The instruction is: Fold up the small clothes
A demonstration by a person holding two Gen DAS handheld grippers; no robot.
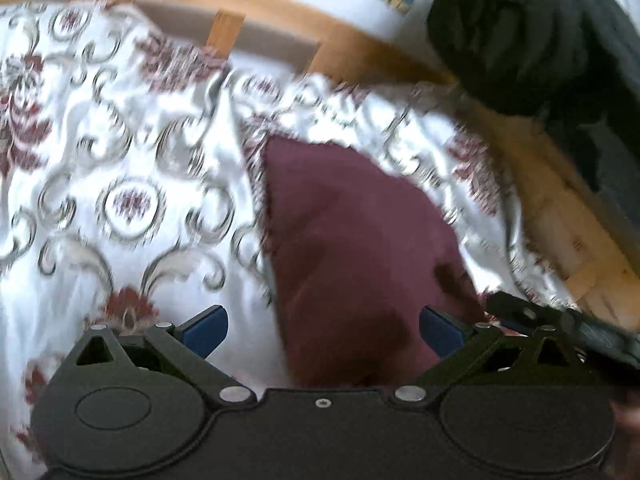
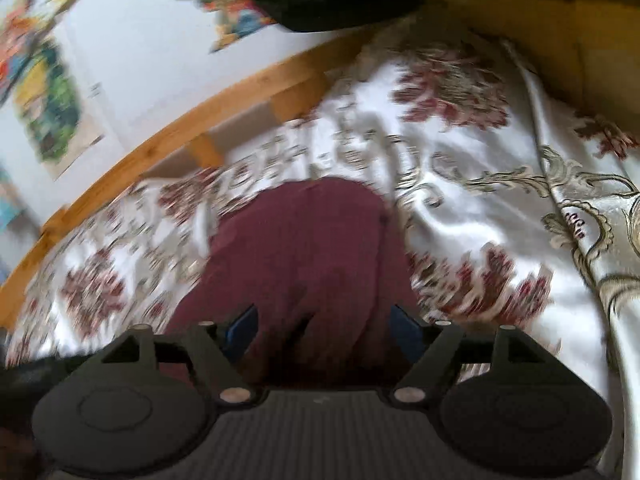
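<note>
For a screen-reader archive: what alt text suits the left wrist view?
A maroon cloth lies on a floral bedspread, with the left gripper open just above its near edge. A wooden rail and a dark garment sit behind.

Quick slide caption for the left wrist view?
Open left gripper above maroon garment on floral bedspread.

Left tongs [image 1: 324,330]: matte black body, blue pads [image 1: 206,330], silver pivot screws. Right tongs [image 2: 324,334]: same black frame, ribbed middle plate.
</note>
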